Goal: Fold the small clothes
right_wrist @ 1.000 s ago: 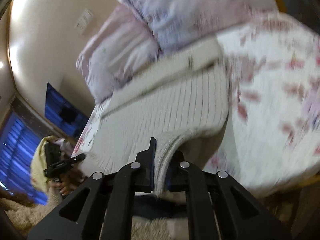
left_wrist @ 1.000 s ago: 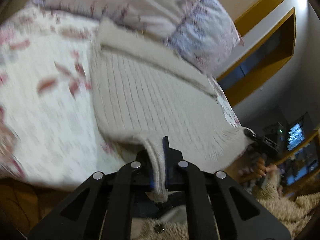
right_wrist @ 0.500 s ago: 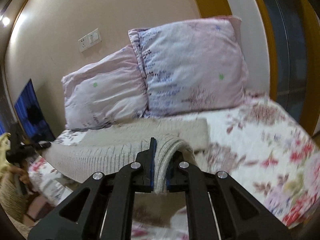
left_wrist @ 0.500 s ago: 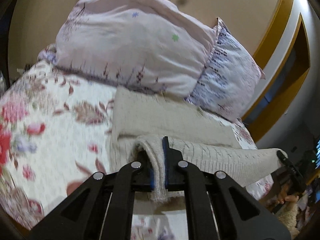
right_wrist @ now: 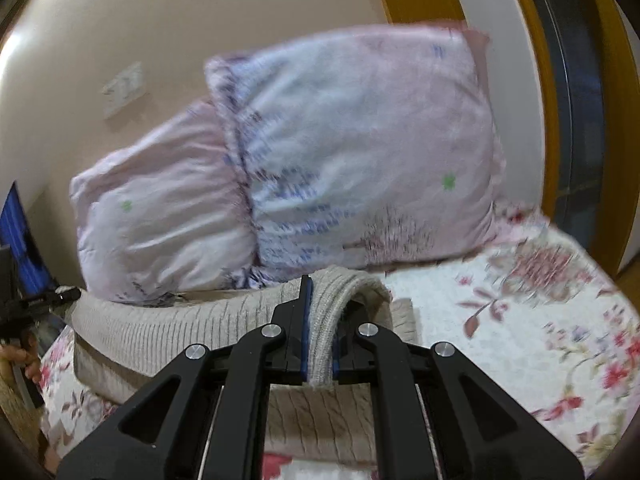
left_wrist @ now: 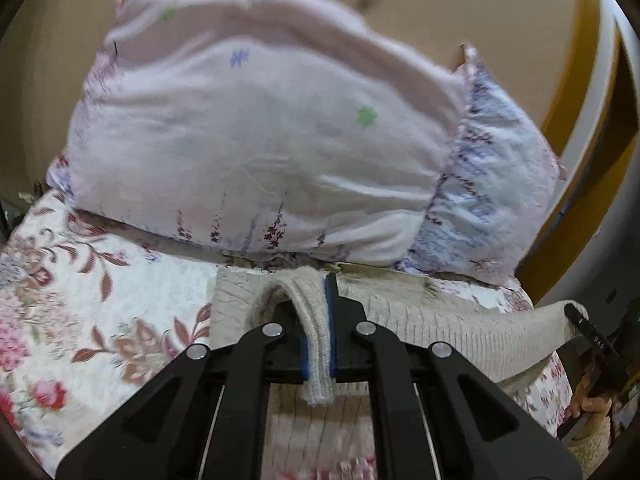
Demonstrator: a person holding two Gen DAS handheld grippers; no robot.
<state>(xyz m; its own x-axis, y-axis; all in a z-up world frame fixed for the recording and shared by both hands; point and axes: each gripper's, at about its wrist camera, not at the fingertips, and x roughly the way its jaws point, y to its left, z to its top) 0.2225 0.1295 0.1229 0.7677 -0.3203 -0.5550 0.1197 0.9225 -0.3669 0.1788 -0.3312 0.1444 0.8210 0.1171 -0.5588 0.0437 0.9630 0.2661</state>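
Basically, no brand or label text can be read; markings on the other gripper's finger in the left wrist view are too blurred. The beige ribbed sweater is stretched sideways across the floral bedspread, long axis parallel to the pillows, just in front of them. One edge is clamped by the left gripper, the opposite edge by the right gripper. A folded layer is seen beneath the raised span.
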